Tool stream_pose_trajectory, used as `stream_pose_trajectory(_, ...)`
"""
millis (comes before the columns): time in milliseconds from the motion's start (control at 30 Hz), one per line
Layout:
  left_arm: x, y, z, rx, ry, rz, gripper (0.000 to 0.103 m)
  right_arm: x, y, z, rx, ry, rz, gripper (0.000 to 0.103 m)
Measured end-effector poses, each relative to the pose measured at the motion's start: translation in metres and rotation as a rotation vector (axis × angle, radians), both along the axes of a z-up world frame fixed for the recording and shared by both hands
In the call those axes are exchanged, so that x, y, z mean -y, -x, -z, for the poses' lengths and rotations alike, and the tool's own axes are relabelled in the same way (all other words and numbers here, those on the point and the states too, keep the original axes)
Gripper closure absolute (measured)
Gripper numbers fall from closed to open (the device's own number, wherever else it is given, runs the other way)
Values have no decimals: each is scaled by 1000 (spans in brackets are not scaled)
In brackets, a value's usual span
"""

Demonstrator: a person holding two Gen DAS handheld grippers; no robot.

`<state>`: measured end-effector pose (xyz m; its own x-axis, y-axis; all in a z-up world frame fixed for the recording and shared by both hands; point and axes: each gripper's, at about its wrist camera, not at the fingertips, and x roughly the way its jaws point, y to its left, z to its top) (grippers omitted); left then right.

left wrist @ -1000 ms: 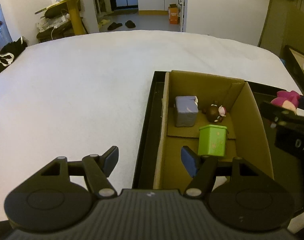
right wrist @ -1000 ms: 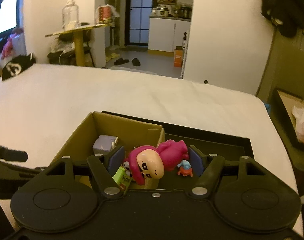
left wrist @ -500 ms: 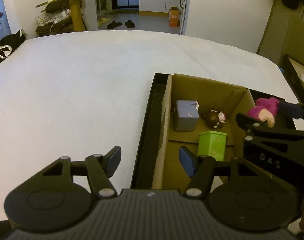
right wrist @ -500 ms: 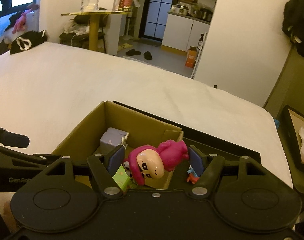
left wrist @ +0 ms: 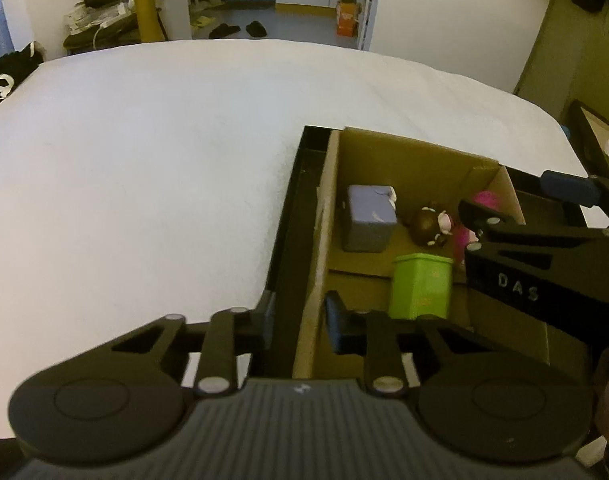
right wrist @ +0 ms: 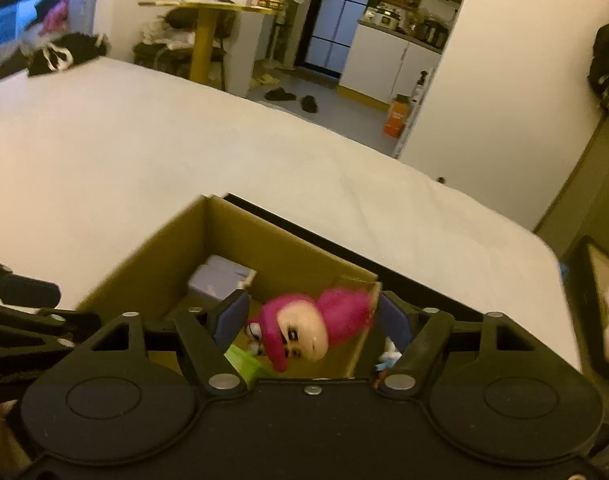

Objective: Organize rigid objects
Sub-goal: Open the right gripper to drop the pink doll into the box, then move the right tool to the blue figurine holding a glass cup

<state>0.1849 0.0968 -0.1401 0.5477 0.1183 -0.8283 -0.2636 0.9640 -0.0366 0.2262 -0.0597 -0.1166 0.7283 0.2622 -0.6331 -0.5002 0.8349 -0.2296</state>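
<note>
Left gripper (left wrist: 298, 322): jaws have just been closing and now straddle the near-left wall of the open brown cardboard box (left wrist: 324, 216); whether the pads actually press the wall, cannot tell.

Right gripper (right wrist: 310, 316): jaws have just been opening, spread, pads apart from the pink-hooded toy figurine with a pale face (right wrist: 304, 328), which sits between them, over the box's right side. Judged: release in hand, figurine not yet settled on the box floor.

Already in the box: green plastic bin-shaped toy (left wrist: 420, 286) nearest, then a dark brown round figurine (left wrist: 428, 228) and a lavender-grey rectangular block (left wrist: 368, 224) toward the far wall.

Left to do, as judged: a small blue-and-orange toy (right wrist: 388, 356) lies outside the cardboard wall, in the black shallow tray (left wrist: 292, 216) that holds the box.

Surface: white bed (left wrist: 144, 160), tray at its right edge.

Room beyond: yellow pedestal table (right wrist: 208, 28), slippers on grey floor, white kitchen cabinets.
</note>
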Motion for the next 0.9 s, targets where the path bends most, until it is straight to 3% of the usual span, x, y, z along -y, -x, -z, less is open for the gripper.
stream_pose_trajectory(67, 3, -1, 1, 0, -6, 10, 89, 7, -2, -1, -20, -38, 14, 26)
stream_pose_trajectory(233, 11, -1, 2, -1, -34, 29, 95, 24, 1, -1, -38, -66, 43, 26)
stream_pose_trajectory(900, 26, -3, 0, -13, -123, 45, 95, 78, -3, 12, -68, -177, 128, 26)
